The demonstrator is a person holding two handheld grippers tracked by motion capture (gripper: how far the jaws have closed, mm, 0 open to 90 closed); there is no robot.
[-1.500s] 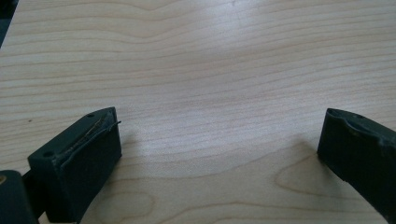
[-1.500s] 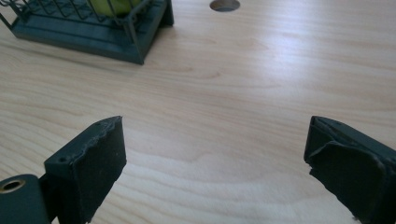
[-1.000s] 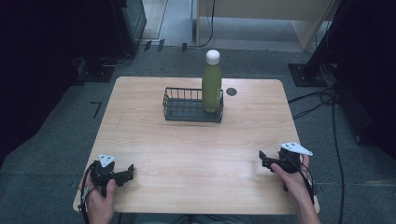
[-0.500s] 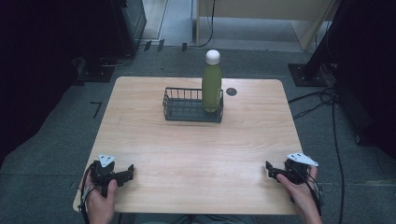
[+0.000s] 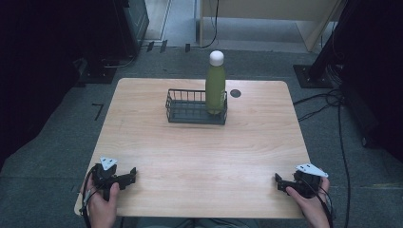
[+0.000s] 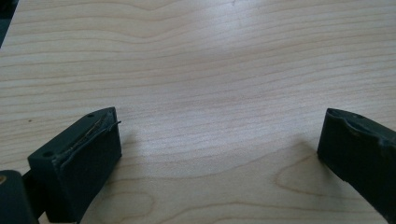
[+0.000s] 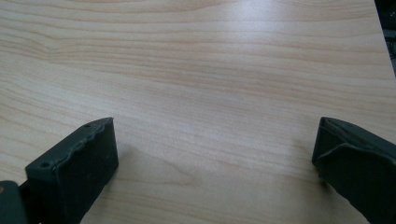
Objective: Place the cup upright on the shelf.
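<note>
Overhead, a light wooden table (image 5: 199,152) sits on a grey floor, and a person's two hands rest at its near edge, each holding a black two-jaw gripper. The left gripper (image 5: 129,175) lies at the near left corner, jaws pointing toward the table's middle. The right gripper (image 5: 279,180) lies at the near right corner, jaws pointing inward toward the left one. They are well apart, with bare wood between them.

Far ahead of both grippers, near the table's back edge, stands a dark wire basket (image 5: 190,110). A green bottle (image 5: 215,86) with a white cap stands upright in the basket's right end. A small dark round spot (image 5: 235,93) marks the wood just beside the basket.

Closer in, the left gripper view shows what the high view cannot: the left gripper (image 6: 219,140) has its jaws spread wide, low over bare wood grain. Likewise, the right gripper view shows the right gripper (image 7: 215,140) spread wide over bare wood, with the table's edge at the upper right.
</note>
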